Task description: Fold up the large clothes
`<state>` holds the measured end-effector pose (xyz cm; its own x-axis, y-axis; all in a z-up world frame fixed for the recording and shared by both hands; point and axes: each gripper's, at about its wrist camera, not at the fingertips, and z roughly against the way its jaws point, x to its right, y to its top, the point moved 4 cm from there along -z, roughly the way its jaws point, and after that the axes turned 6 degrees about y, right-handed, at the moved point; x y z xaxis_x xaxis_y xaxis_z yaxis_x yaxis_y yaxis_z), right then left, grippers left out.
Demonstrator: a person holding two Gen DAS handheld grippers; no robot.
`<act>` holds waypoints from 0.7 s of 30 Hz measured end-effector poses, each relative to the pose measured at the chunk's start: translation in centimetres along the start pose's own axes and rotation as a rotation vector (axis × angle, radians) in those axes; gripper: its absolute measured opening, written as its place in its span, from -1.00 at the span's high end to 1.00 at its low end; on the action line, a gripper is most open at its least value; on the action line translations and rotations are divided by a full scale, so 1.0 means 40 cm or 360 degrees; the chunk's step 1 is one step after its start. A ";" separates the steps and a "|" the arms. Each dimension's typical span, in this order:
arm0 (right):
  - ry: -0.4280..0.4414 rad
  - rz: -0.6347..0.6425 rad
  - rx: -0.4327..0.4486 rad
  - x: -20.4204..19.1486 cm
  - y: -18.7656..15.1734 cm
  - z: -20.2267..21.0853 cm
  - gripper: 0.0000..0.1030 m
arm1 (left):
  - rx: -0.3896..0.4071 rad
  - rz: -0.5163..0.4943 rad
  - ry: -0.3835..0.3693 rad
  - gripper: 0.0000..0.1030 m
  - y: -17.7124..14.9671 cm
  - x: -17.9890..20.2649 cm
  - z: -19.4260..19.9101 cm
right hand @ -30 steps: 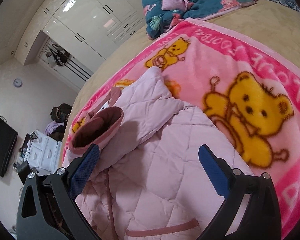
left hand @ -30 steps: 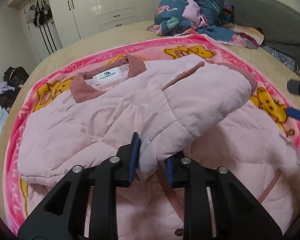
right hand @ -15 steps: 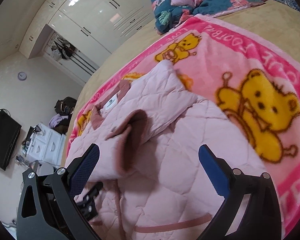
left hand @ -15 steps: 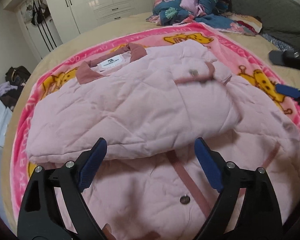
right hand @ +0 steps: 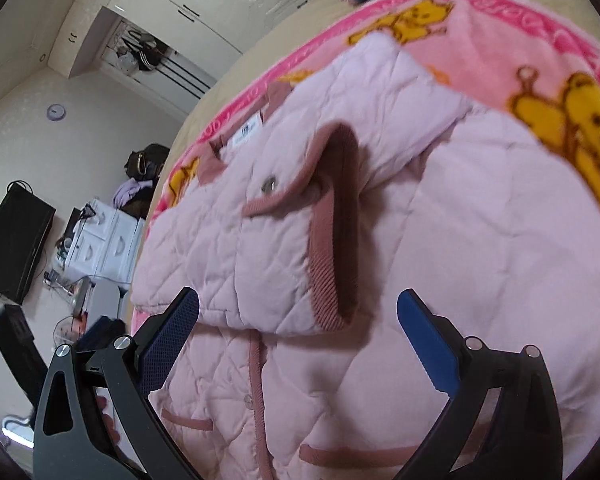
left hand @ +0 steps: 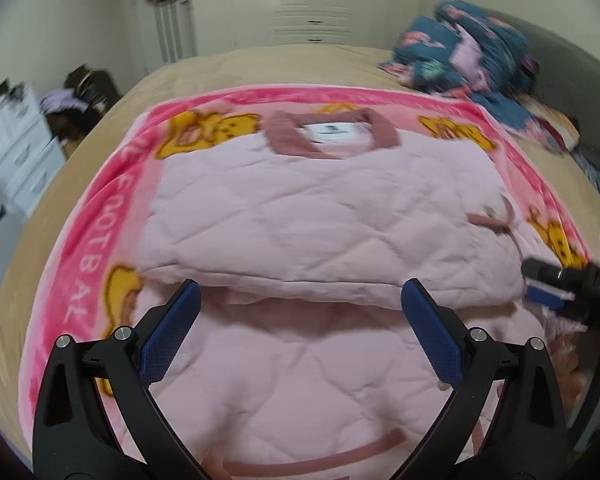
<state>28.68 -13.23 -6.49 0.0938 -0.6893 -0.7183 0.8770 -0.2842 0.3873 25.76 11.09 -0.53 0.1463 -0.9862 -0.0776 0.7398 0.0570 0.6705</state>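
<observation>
A pale pink quilted jacket (left hand: 320,220) lies face up on a pink bear-print blanket (left hand: 100,220), its collar (left hand: 332,136) at the far end. One sleeve is folded across the chest, and its dusty-pink cuff (right hand: 336,220) stands up a little near a snap button. My left gripper (left hand: 300,320) hovers over the sleeve's near edge, its jaws opening wide with nothing pinched between them. My right gripper (right hand: 298,320) is open just short of the cuff, apart from the fabric. It also shows at the right edge of the left wrist view, as the right gripper (left hand: 544,296).
The blanket lies on a beige bed (left hand: 260,68). A heap of dark floral bedding (left hand: 468,52) sits at the far right by a grey headboard (left hand: 572,80). White wardrobes (left hand: 300,0), white drawers (left hand: 8,148) and a black screen (right hand: 12,240) stand beyond the bed.
My left gripper let go of the sleeve, opened wide and drew back; the sleeve now lies flat across the jacket. My right gripper has come closer to the cuff and lower.
</observation>
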 end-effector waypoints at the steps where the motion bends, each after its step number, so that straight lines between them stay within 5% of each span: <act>1: 0.0008 -0.0008 -0.0007 0.002 -0.004 -0.011 -0.92 | -0.0001 0.0035 0.0007 -0.82 0.001 -0.020 0.000; 12: 0.0061 -0.0117 0.0079 0.031 -0.010 -0.060 -0.85 | -0.0014 0.0326 0.0050 -0.82 -0.013 -0.174 -0.014; 14: 0.0037 -0.0071 0.0082 0.026 -0.009 -0.069 -0.29 | -0.0018 0.0353 0.0050 -0.82 -0.015 -0.184 -0.017; 21: 0.0010 0.0135 0.0025 -0.011 -0.010 -0.091 0.44 | -0.0021 0.0412 0.0030 -0.82 -0.020 -0.206 -0.033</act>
<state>30.02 -10.40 -8.44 0.1703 -0.7074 -0.6860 0.8583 -0.2355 0.4560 24.83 19.39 -1.40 0.3440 -0.9354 0.0817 0.6847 0.3095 0.6599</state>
